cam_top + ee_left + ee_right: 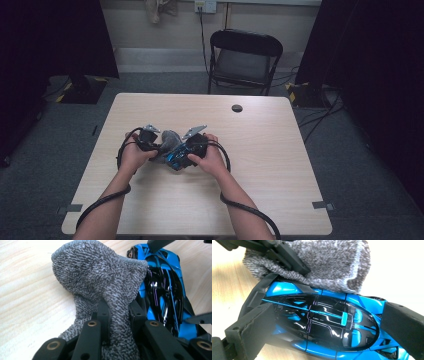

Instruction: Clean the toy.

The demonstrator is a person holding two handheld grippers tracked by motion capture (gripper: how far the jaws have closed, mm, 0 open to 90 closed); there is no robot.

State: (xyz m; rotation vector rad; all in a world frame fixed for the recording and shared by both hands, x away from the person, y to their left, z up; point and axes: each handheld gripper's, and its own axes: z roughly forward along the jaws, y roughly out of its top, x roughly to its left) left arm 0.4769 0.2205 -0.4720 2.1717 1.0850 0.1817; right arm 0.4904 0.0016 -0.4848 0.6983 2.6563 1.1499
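A grey knitted sock [100, 277] is pinched in my left gripper [120, 307], its open cuff rising beyond the fingertips. Right beside the sock is a glossy blue and black toy car [324, 322], and my right gripper [329, 325] is shut across its body, one pad on each side. The sock [324, 260] lies against the car's far side, with a left jaw pressed into it. In the high view both hands meet at the table's middle, with the left gripper [152, 145] and right gripper [186, 152] close together around the sock [169, 139] and the car [177, 159].
The light wooden table [280, 165] has a small dark round grommet [237, 108] near its far edge. A black folding chair [245, 57] stands behind the table. Black cables trail from both grippers toward the near edge.
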